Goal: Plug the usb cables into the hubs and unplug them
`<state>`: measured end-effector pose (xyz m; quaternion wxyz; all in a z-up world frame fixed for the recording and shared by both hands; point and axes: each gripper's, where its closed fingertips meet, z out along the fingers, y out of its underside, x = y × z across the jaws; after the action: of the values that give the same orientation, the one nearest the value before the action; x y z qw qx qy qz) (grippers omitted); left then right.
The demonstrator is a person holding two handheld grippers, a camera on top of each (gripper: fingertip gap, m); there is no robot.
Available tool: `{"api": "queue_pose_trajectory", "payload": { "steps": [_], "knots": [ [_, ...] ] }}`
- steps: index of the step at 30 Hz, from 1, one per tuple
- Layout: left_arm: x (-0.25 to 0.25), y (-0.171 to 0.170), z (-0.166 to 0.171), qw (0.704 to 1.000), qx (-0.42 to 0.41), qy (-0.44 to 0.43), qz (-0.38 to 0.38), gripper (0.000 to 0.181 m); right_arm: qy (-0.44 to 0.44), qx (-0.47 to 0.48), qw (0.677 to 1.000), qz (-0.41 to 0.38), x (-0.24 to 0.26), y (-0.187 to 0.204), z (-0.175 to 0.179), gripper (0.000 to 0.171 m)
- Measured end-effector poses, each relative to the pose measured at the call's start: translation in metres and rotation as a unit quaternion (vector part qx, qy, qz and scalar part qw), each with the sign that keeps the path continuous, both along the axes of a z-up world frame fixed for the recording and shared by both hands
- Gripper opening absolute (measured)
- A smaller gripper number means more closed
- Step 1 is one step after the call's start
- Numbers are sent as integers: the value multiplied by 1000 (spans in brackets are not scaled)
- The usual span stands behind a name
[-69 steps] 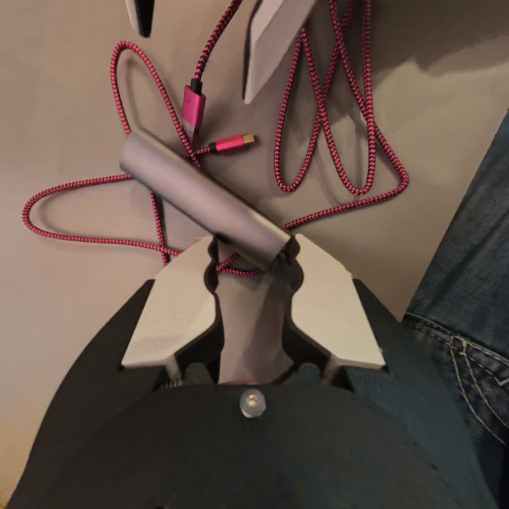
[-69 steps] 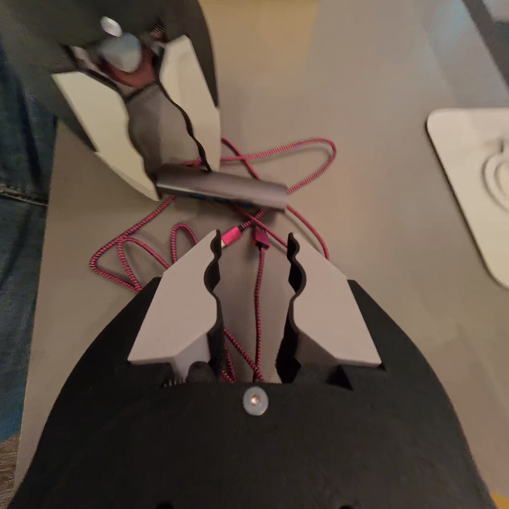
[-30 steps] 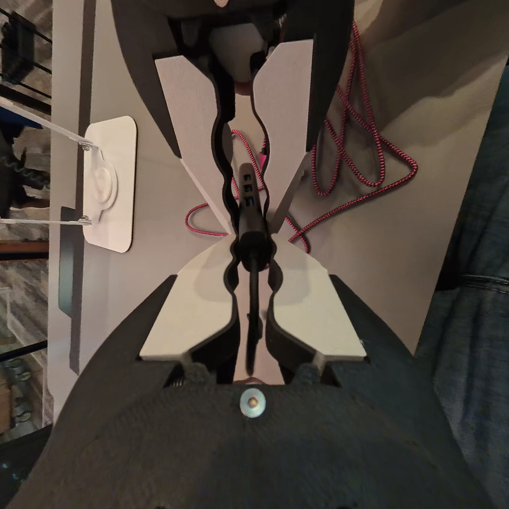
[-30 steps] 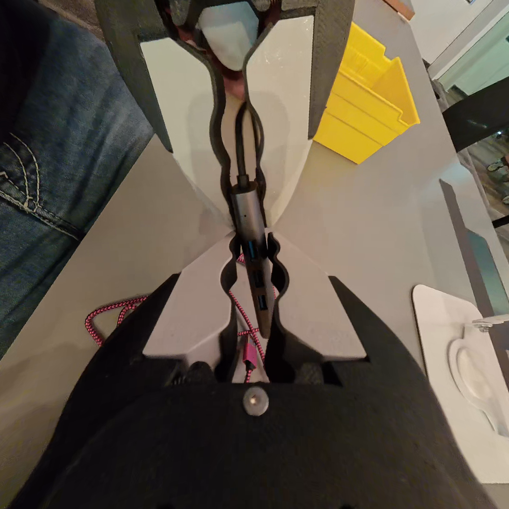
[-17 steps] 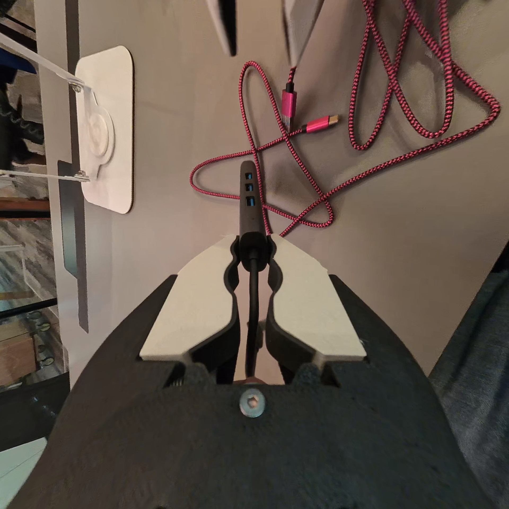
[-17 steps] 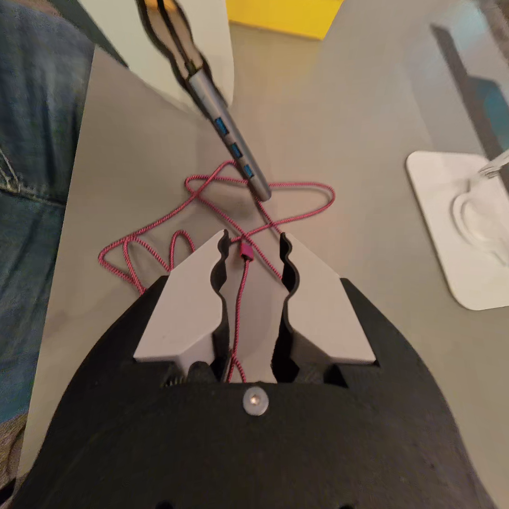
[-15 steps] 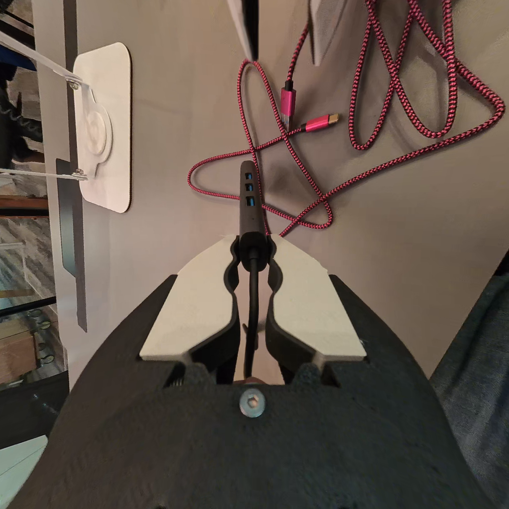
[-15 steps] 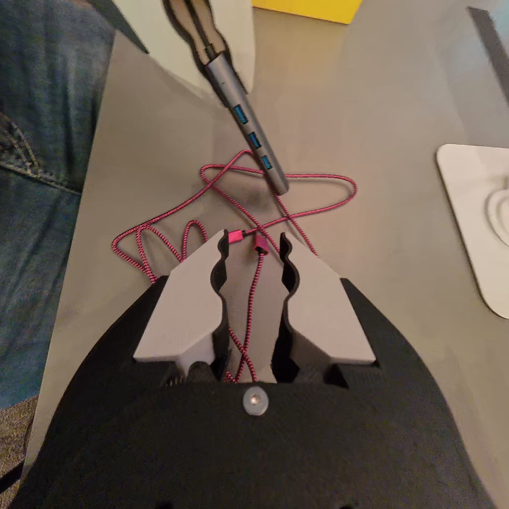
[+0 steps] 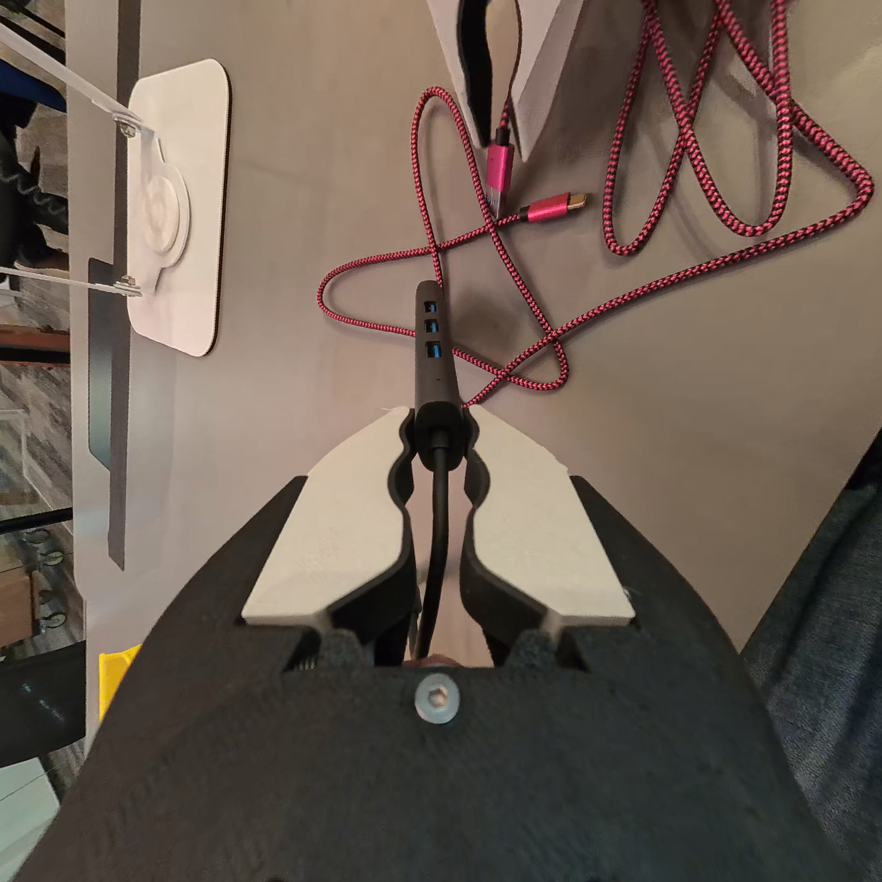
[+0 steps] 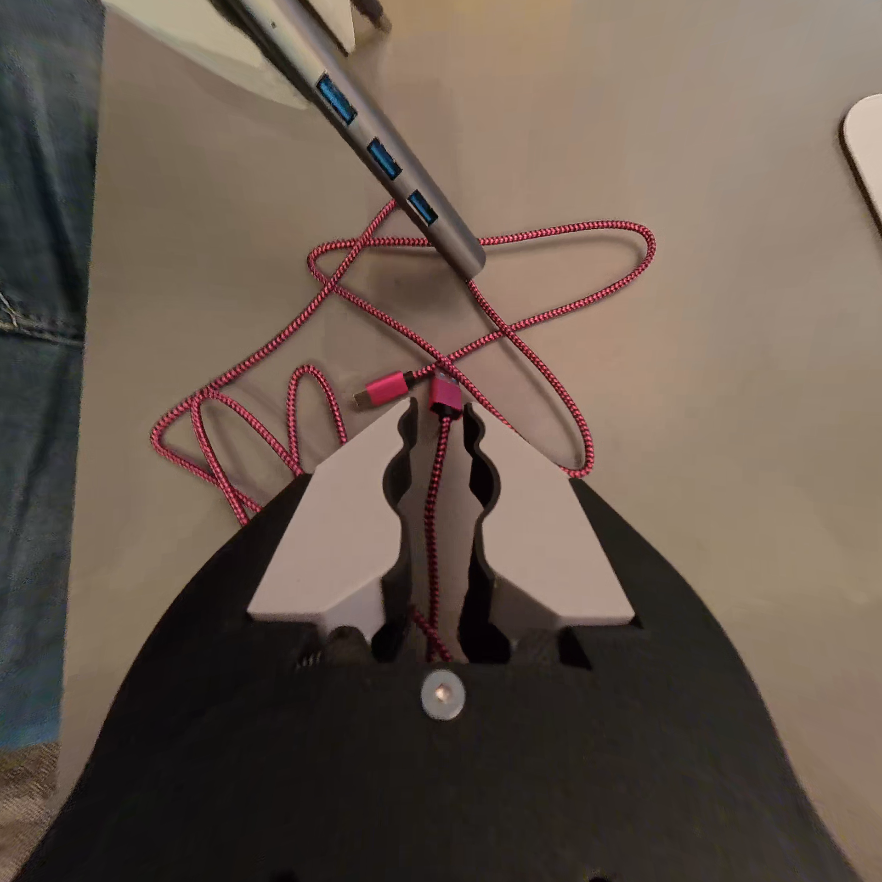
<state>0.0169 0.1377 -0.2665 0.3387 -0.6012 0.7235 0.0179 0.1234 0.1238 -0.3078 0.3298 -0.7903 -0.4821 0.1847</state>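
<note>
1. Left tool (image 9: pixel 438 422): clamped on the cabled end of a slim grey metal USB hub (image 9: pixel 433 353) with three blue ports, held above the grey table (image 9: pixel 296 191).
2. Right tool (image 10: pixel 439 410): jaws narrow around the pink USB-A plug (image 10: pixel 445 392) of a pink-and-black braided cable (image 10: pixel 549 238); firm grip not discernible.
3. Pink USB-C plug (image 10: pixel 384 389): lying on the table just beside.
</note>
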Motion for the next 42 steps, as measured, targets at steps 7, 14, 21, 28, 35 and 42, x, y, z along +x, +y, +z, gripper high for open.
{"api": "queue_pose_trajectory", "payload": {
  "steps": [7,14,21,28,35,42],
  "knots": [
    [0,0,0,1000,1,-2,4,16,15,-21,997,-74,2,2,0,13],
    [0,-1,0,1000,3,-3,8,16,46,-29,993,-103,7,-2,4,6],
    [0,-1,0,1000,5,-3,9,16,55,-25,991,-117,4,2,0,3],
    [-3,10,9,999,27,-4,31,16,84,15,991,-103,-7,1,35,3],
    [2,16,24,995,97,7,20,16,118,35,990,-72,-38,1,72,3],
    [7,21,38,988,156,14,5,16,155,29,984,-78,-44,13,86,3]
  ]
}}
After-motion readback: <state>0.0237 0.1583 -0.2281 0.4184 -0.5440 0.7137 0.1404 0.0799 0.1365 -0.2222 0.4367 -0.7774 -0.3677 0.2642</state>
